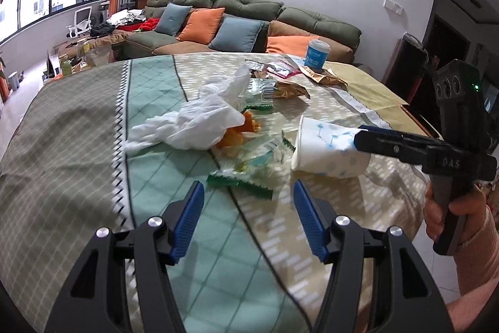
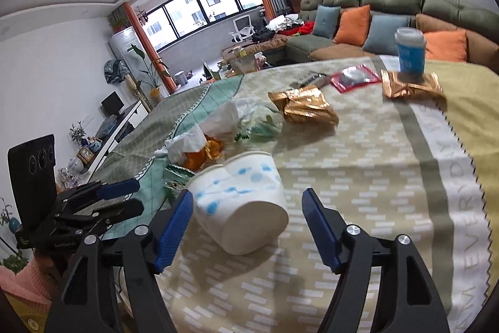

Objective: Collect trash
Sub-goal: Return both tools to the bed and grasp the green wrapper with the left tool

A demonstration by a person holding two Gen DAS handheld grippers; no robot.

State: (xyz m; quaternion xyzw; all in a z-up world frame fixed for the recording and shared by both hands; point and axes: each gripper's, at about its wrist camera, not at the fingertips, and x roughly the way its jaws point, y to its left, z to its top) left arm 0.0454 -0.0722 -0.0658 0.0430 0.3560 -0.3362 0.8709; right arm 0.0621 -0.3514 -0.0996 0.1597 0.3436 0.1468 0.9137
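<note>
My left tongs and right tongs look alike: black plastic arms with cut-out slots, silver round screws at the pivots, ribbed blue pads. Each handle carries three round lenses. My sleeve is pink knit.

"DAS" is embossed on the right hand-held gripper. The tablecloth border reads partly "EVERYDAY". The blue cup's lettering is illegible.
</note>
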